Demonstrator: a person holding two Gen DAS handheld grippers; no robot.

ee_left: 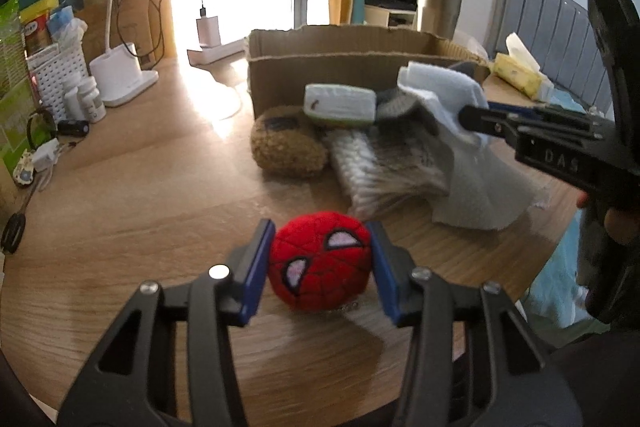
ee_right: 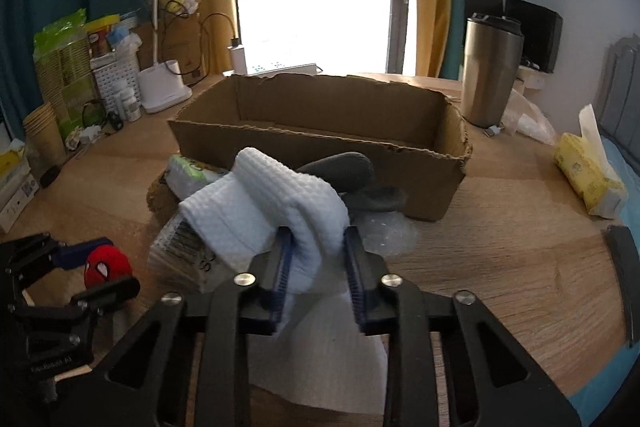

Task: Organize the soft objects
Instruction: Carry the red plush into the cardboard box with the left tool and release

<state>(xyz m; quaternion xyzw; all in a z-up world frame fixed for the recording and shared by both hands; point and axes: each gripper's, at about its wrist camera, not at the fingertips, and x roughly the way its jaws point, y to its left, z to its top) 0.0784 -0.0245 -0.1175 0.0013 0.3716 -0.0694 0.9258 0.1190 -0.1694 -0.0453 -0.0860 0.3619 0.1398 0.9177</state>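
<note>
My left gripper is shut on a red Spider-Man plush ball, low over the wooden table; the ball also shows in the right wrist view. My right gripper is shut on a pale blue waffle cloth and holds it lifted in front of the open cardboard box. The cloth also shows in the left wrist view. Under the cloth lie a brown plush, a white packet, a grey soft item and a folded towel.
A white desk lamp, small bottles and a white basket stand at the left. A steel tumbler and a yellow tissue pack are at the right. A white paper sheet lies below my right gripper.
</note>
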